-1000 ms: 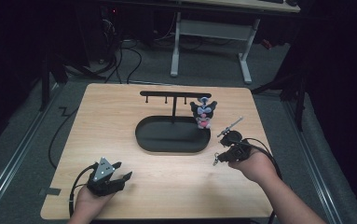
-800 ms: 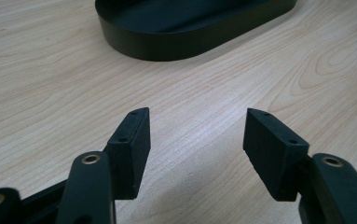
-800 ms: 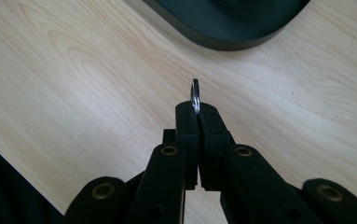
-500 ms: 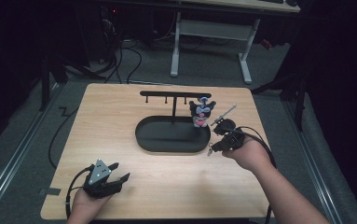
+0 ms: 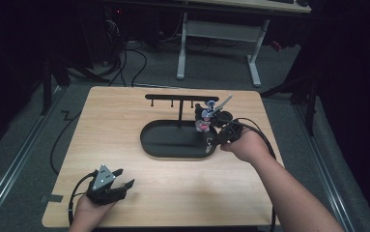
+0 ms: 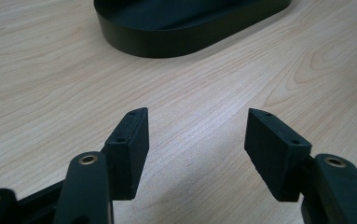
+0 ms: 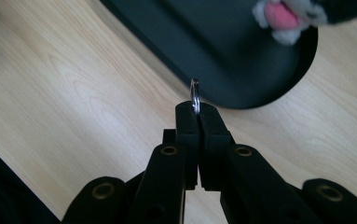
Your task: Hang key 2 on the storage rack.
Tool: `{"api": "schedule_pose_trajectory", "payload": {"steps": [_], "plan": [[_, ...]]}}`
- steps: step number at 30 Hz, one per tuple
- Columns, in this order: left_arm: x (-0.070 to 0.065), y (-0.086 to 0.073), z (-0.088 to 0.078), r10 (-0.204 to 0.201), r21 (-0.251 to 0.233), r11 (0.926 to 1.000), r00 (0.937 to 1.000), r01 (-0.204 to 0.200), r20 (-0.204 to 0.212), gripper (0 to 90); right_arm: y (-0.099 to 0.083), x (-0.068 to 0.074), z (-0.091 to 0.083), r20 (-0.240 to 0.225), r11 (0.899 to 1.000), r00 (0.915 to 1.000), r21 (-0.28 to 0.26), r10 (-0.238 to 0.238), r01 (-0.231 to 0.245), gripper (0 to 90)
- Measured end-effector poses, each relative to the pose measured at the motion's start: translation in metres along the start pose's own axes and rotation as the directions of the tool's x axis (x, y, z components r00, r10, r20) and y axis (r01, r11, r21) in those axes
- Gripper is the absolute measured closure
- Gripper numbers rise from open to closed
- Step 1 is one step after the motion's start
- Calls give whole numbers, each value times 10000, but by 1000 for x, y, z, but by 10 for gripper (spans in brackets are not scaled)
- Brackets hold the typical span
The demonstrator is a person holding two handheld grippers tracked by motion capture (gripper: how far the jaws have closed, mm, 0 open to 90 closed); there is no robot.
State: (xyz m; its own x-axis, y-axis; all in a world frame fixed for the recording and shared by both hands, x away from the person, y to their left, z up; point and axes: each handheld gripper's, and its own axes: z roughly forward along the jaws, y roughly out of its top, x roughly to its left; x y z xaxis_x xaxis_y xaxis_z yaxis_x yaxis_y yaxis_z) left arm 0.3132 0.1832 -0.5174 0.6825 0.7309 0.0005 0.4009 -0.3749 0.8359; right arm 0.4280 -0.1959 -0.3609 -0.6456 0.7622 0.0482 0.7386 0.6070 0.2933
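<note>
Wooden tabletop (image 5: 124, 125), dark room | right gripper (image 7: 196, 108) pinches key ring (image 7: 195, 95), plush charm (image 5: 203, 121) dangling, unhung near rack (image 5: 180, 98) | left gripper (image 6: 195, 140) agape, empty

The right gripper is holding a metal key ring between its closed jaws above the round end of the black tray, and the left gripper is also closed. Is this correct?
Not quite. The left gripper is open: the left gripper view shows its jaws apart with bare table between them. The rest holds: the right gripper pinches the metal key ring by the black tray.
</note>
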Motion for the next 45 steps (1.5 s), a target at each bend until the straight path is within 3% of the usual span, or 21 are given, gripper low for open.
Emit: {"api": "schedule_pose_trajectory", "payload": {"steps": [5, 9, 12, 18, 28, 38, 45], "plan": [[0, -1, -1, -10, -61, 10000, 10000, 10, -31, 408, 17, -1, 0, 28, 9999, 9999, 4, -131, 131, 889], [1, -1, -2, -20, 0, 10000, 10000, 20, -6, 408, 30, -2, -3, 32, 10000, 10000, -13, 69, -69, 889], [2, -1, -2, -59, -21, 10000, 10000, 59, -17, 408, 39, -5, -7, 104, 9999, 9999, -121, -108, 109, 889], [1, -1, -1, -31, 9, 10000, 10000, 31, 28, 408, 56, -10, -13, 149, 9997, 9999, -233, 87, -83, 889], [2, 0, -1, 18, 23, 10000, 10000, -18, 63, 411, 78, -12, -18, 330, 9997, 9992, -115, 220, -216, 889], [1, 0, 0, 53, -14, 10000, 10000, -53, 59, 411, 100, -9, -17, 438, 9995, 9990, -314, -80, 94, 889], [1, 0, 0, 108, -25, 9999, 9999, -107, 61, 411, 108, -11, -16, 424, 9992, 9988, -320, 257, -243, 889]]}}
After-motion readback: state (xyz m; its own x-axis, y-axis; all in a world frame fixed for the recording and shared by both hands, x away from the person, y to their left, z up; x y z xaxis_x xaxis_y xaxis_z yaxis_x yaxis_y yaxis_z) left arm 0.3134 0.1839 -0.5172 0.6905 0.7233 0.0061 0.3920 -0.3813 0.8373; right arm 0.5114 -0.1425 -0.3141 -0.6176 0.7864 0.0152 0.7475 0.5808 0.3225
